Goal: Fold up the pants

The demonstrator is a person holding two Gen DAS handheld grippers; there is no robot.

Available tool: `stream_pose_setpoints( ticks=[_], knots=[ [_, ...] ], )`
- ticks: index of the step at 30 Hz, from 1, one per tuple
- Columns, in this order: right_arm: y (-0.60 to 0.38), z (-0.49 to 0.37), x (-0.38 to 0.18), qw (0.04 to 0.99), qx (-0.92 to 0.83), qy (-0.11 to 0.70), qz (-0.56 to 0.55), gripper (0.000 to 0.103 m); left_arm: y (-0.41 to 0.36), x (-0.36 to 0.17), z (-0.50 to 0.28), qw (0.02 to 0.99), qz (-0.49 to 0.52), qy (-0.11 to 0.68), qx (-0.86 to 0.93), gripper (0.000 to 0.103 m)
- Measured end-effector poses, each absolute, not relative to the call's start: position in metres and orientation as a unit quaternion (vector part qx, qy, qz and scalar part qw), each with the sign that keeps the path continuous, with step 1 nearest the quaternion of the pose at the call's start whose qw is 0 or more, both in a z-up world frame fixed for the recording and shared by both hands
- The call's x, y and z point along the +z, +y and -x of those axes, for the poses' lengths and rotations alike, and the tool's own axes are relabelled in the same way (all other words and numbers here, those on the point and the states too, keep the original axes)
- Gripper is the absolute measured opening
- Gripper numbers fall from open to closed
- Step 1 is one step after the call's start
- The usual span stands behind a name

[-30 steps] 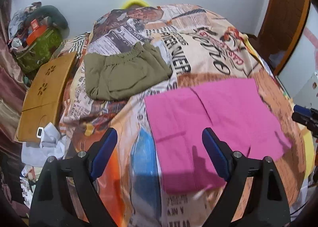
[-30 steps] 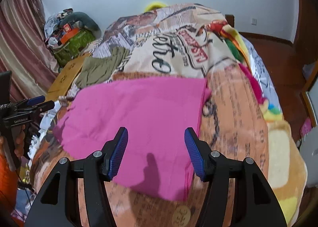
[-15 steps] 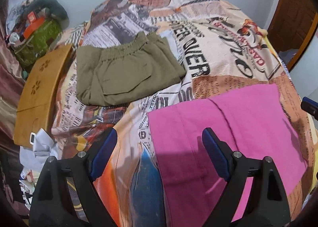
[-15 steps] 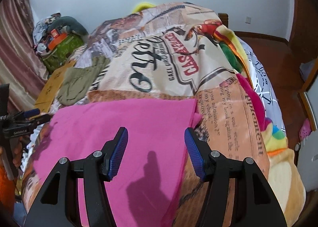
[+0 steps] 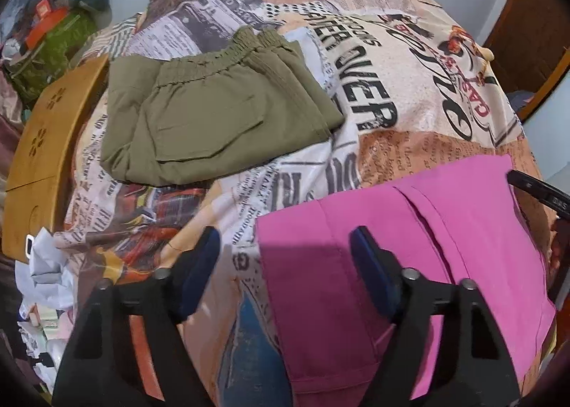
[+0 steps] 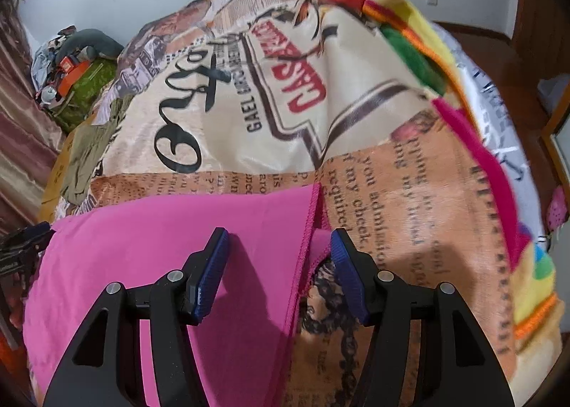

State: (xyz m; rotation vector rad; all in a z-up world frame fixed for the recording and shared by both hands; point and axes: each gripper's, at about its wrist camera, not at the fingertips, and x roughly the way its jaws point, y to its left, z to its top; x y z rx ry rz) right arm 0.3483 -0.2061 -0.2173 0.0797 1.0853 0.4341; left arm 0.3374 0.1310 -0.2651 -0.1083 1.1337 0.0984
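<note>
1. Readable writing on the blanket (image 5: 409,50): "OVER" in bold black beside the green pants (image 5: 213,122), and "CASA" in red on a label shape with "GAEL" in small black letters under it in the right view. The orange patches carry book-style text; I can make out "you", "of my cheek".
2. The surface is a bed covered by that newspaper-print blanket; a striped fleece (image 6: 416,47) lies along its right side. Grey walls and a wooden door (image 5: 534,25) stand behind.
3. Pink pants (image 5: 445,246) lie flat at the near edge of the bed, well apart from the folded green pants farther back.
4. My left gripper (image 5: 285,264) has just been closing; its jaws are still apart, straddling the pink pants' left edge, and I cannot see the pads pressing on them.
5. My right gripper (image 6: 278,268) stands half open over the pink pants' right hem, pads clear of the cloth.
6. A wooden board (image 5: 46,143) and clutter crowd the bed's left side; the blanket past the pink pants is open.
</note>
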Motion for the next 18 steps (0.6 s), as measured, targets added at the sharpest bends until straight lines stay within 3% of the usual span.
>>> stream_pose_setpoints(
  ticks=[3,5,7,9,18],
  knots=[
    [-0.203,-0.349,-0.226,0.826,0.220,0.517,-0.045,0.037,0.128,-0.266,-0.337,0.843,0.049,0.535,0.039,0.054],
    [-0.200,-0.348,-0.229,0.826,0.216,0.520,-0.037,0.015,0.126,-0.266,-0.336,0.844,0.042,0.532,0.047,0.047],
    [-0.196,-0.348,-0.232,0.829,0.205,0.520,-0.013,0.006,0.125,-0.266,-0.335,0.845,0.029,0.530,0.062,0.039],
    [-0.192,-0.345,-0.236,0.831,0.203,0.518,0.007,0.006,0.126,-0.271,-0.334,0.840,0.006,0.534,0.095,0.023],
    [-0.195,-0.343,-0.219,0.831,0.190,0.522,0.024,0.006,0.146,-0.268,-0.325,0.833,0.029,0.544,0.101,0.024]
  ],
)
